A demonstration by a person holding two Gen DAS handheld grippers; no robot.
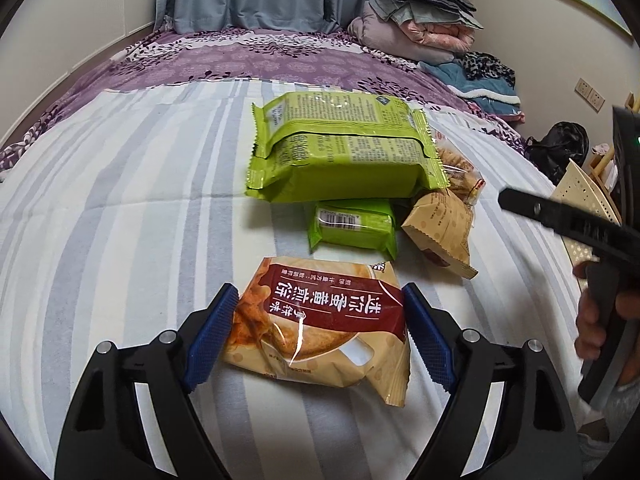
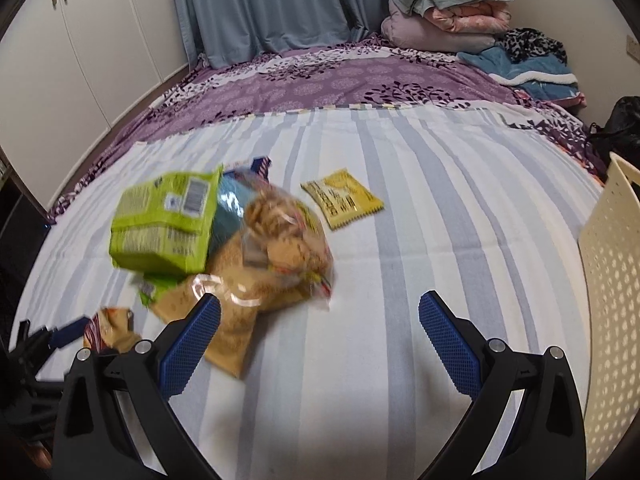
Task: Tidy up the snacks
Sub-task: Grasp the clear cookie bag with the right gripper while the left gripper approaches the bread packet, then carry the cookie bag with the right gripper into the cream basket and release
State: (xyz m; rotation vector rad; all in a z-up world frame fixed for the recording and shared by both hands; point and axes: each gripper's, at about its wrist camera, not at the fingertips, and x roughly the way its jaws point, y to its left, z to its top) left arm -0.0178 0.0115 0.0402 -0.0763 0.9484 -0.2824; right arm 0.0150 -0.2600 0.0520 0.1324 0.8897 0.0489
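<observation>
A pile of snacks lies on the striped sheet (image 1: 120, 200). My left gripper (image 1: 320, 336) is open, its blue pads on either side of a tan and red biscuit packet (image 1: 320, 320) without pressing it. Behind it lie a small green pack (image 1: 354, 224), a large green pack (image 1: 340, 152), a brown packet (image 1: 440, 228) and a clear bag of crackers (image 1: 464, 176). My right gripper (image 2: 320, 336) is open and empty above the sheet, right of the pile. The right wrist view shows the large green pack (image 2: 164, 220), the clear bag (image 2: 280, 236) and a yellow packet (image 2: 342, 198) lying apart.
A cream perforated basket (image 2: 612, 280) stands at the right edge of the bed. Folded blankets (image 1: 420, 12) and clothes (image 2: 528, 60) are piled at the far end on the purple cover. White cabinets (image 2: 80, 40) and a curtain (image 2: 260, 4) stand behind.
</observation>
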